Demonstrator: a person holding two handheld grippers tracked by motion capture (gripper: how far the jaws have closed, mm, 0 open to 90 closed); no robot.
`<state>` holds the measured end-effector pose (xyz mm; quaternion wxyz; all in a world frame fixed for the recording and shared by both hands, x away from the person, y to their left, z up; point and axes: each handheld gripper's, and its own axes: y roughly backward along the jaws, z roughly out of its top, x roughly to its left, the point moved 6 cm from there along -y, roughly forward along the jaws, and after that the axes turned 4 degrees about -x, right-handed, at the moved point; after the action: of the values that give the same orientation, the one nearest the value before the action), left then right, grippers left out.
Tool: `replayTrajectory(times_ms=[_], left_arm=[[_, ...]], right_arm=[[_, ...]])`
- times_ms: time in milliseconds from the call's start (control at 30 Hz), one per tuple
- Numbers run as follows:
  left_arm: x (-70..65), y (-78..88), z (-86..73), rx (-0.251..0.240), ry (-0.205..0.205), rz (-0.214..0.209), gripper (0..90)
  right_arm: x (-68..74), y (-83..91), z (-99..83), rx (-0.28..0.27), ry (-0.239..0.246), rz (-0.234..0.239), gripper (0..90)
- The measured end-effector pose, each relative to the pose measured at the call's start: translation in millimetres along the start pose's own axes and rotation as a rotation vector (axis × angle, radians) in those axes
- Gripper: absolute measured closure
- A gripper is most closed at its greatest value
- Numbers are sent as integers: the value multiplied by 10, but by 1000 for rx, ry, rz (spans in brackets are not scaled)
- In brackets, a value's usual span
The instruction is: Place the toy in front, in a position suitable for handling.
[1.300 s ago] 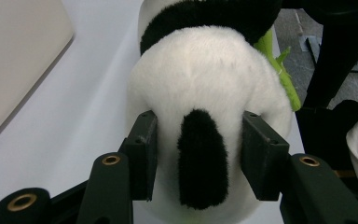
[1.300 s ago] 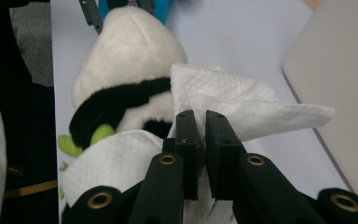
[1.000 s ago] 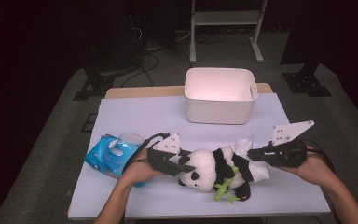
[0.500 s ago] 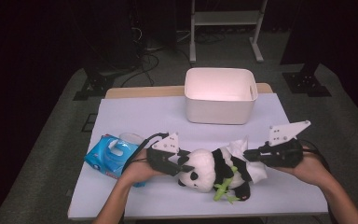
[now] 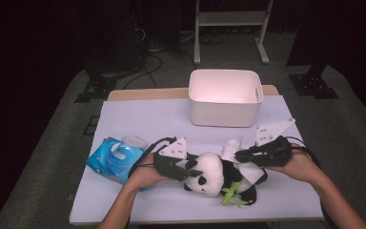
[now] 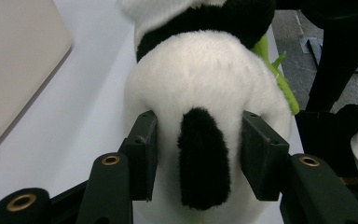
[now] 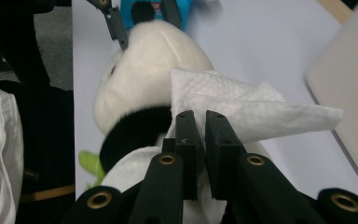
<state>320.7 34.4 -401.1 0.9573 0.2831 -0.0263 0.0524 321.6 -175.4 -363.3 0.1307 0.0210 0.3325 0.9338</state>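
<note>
A pale lilac tabletop (image 5: 138, 119) stands on grey carpet (image 5: 43, 143) in a dark room. Left of the left tongs (image 5: 187, 168) lies a blue pack (image 5: 115, 159). Those tongs are clamped on the panda's (image 5: 214, 174) head. Right of it, the right tongs (image 5: 240, 155) are pinched together on a white tissue (image 7: 261, 112) over the panda's body. Beyond both sits a white bin (image 5: 225, 98).

No lettering, label or number can be read anywhere.

One plush panda (image 5: 214, 174), one white wipe (image 5: 233, 151), one wipes pack (image 5: 114, 160), one white bin (image 5: 225, 98)
</note>
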Motion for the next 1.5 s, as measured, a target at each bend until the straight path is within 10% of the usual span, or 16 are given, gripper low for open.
replayTrajectory(times_ms=[200, 467, 767, 1300, 1500], left_arm=[[-51, -10, 24, 9, -27, 4, 514], [-35, -16, 6, -14, -26, -11, 514], [-29, -116, 77, -19, -46, -8, 515], [20, -117, 17, -15, 60, 11, 327], [26, -135, -13, -32, 59, 0, 474]], right_arm=[[42, -213, 112, 74, 42, 27, 836], [-141, 151, -108, -10, -58, -45, 836], [-4, 439, -361, -38, -94, -80, 835], [60, 136, -206, 0, -38, -30, 835], [72, 64, -102, -1, -12, -17, 836]])
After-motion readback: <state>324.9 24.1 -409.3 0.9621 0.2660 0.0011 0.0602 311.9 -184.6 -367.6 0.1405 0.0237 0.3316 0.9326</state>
